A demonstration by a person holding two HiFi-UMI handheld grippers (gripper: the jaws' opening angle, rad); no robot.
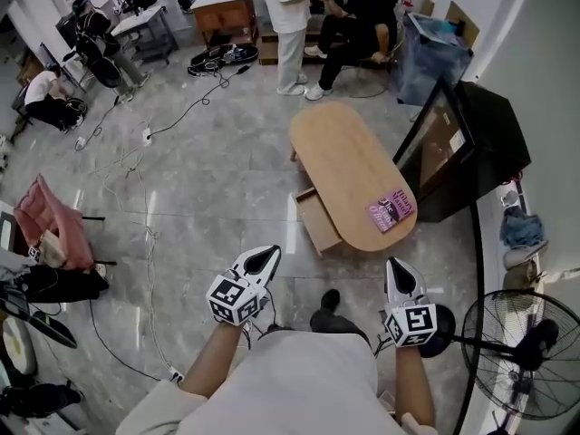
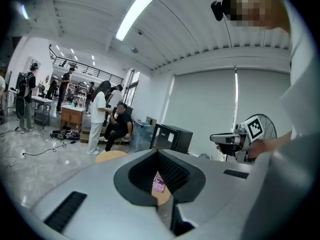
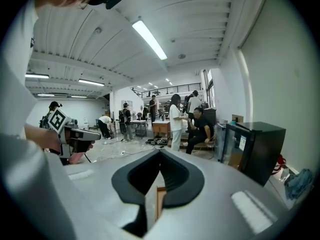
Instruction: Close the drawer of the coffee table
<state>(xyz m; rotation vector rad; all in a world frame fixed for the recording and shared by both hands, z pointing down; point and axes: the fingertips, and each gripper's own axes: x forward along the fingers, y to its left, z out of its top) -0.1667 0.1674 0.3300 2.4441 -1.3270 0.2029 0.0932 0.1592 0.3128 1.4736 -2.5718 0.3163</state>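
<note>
An oval wooden coffee table (image 1: pixel 349 166) stands on the tiled floor ahead of me, with a pink booklet (image 1: pixel 391 211) lying on its near end. Its drawer (image 1: pixel 319 223) sticks out open on the table's left side. My left gripper (image 1: pixel 265 259) hangs in the air short of the drawer, jaws shut and empty. My right gripper (image 1: pixel 396 268) is level with it, just before the table's near end, and also looks shut and empty. Through the left gripper's (image 2: pixel 158 153) notch I see the booklet (image 2: pixel 158 182). The drawer's wood (image 3: pixel 161 199) shows through the notch of the right gripper (image 3: pixel 160 152).
A black cabinet (image 1: pixel 453 143) stands against the table's right side. A floor fan (image 1: pixel 517 352) is at my right. Cables (image 1: pixel 145 234) run over the floor at the left, near a pink chair (image 1: pixel 59 225). People (image 1: pixel 290 25) stand and sit beyond the table.
</note>
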